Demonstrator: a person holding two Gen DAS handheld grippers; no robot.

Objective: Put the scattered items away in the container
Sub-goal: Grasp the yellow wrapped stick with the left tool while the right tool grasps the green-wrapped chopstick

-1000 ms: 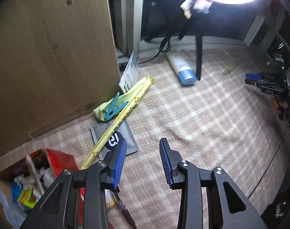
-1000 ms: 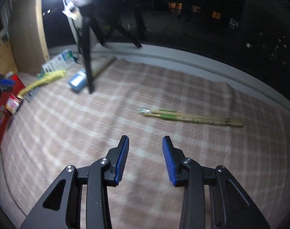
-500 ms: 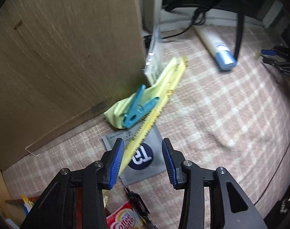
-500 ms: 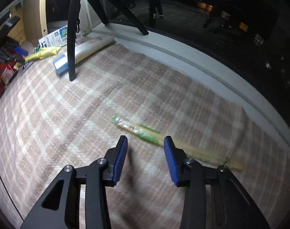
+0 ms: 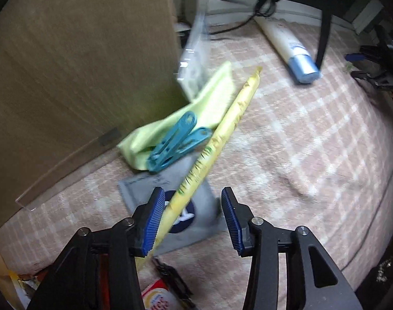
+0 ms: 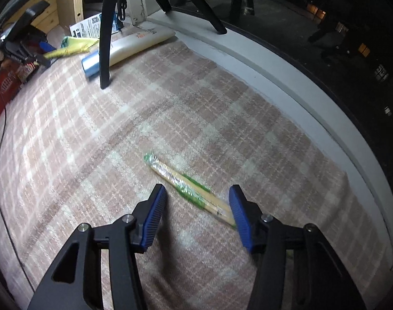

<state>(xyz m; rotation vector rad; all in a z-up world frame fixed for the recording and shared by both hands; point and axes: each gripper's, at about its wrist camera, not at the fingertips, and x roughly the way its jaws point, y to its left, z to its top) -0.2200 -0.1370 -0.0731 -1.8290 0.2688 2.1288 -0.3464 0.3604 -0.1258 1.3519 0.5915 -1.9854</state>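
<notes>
Left wrist view: left gripper, jaws spread, straddles yellow packet (probably chopsticks); next, close. Right gripper likewise spread.

Right gripper, jaws apart, straddles wrapped chopsticks on checked cloth.

The near end of the yellow stick runs behind the left gripper's left finger and is lost there. A grey card under it has a dark round logo, half covered and blurred. Below the fingers, a printed packet is cut by the frame edge. The far end of the chopsticks passes behind the right gripper's right finger; their wrapper print is smeared.
</notes>
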